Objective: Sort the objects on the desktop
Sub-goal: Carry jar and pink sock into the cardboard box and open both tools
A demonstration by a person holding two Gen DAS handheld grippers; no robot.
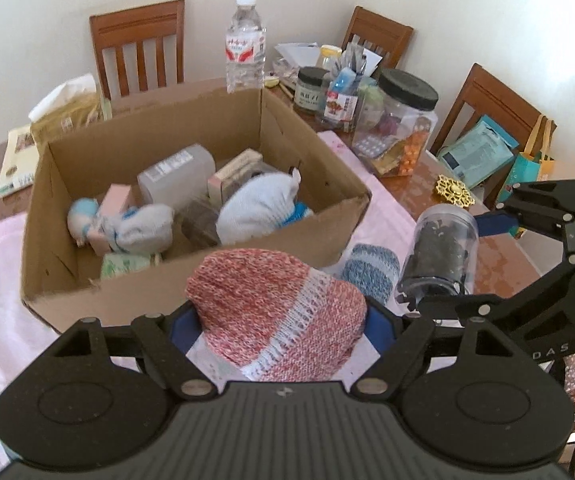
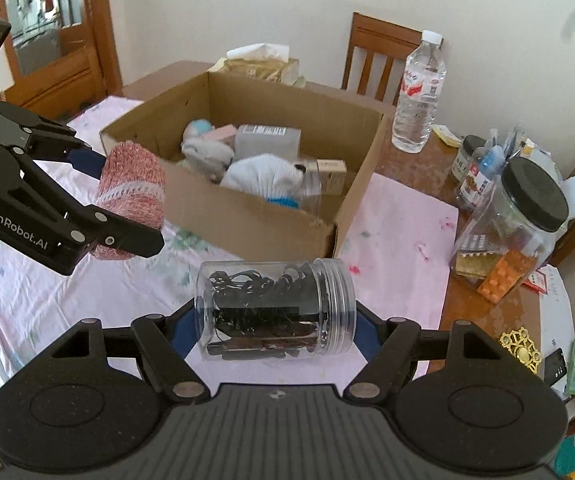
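Observation:
My left gripper is shut on a red-and-white knitted roll, held just in front of the near wall of an open cardboard box. The right wrist view shows that same knitted roll in the left gripper, left of the box. My right gripper is shut on a clear plastic jar of dark bits, lying sideways above the pink cloth. From the left wrist, that jar hangs right of the box. Inside the box lie white socks, a grey carton and small boxes.
A blue-grey knitted roll lies on the pink cloth by the box. A water bottle, a big black-lidded jar, smaller jars, a gold ornament and a tissue pack crowd the wooden table. Chairs stand behind.

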